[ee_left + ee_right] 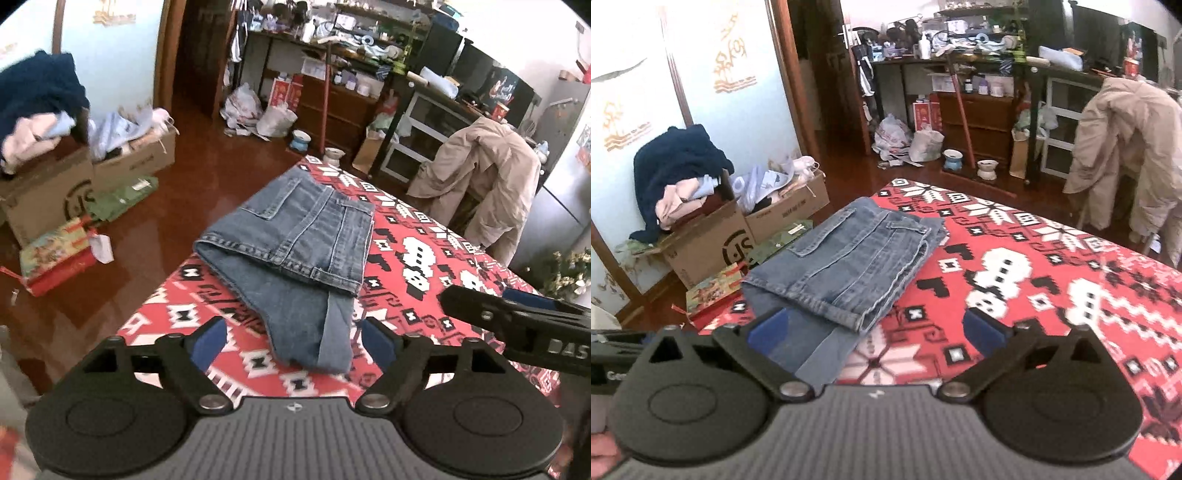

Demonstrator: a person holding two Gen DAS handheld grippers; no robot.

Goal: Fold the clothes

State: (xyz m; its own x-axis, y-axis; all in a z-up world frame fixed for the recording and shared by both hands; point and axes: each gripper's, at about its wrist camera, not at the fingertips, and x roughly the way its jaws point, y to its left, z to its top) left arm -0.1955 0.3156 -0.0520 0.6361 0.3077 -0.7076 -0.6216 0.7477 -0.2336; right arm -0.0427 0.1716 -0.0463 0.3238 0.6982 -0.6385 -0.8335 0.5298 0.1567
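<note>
- On the red patterned tablecloth [417, 229], near its left edge, lie the folded jeans [295, 240], a compact stack with a pocket panel uppermost and a hemmed end doubled over a lower layer that reaches toward the cameras.
- Just short of the jeans' near end hovers the left gripper [295, 343], its blue-padded fingers [207, 343] spread wide to either side of the denim's tip; it is released and clasps nothing.
- To the right of the jeans, in the left wrist view, the right gripper [517, 321] shows as a dark body low over the tablecloth, apart from the denim.
- In its own view the right gripper [882, 325] is likewise released, fingers wide; its left pad [772, 328] appears in front of the jeans' [846, 251] near corner, though whether it touches the cloth cannot be told, and the right pad is over bare tablecloth [1052, 266].
- Left of the jeans, down on the dark wooden floor [177, 206], stand two cardboard boxes [713, 240] heaped with clothes, a navy garment [672, 162] on top.
- Beyond the jeans, past the table's far edge, a beige coat [484, 173] hangs over a chair, and cluttered shelves [340, 48] line the back wall.
</note>
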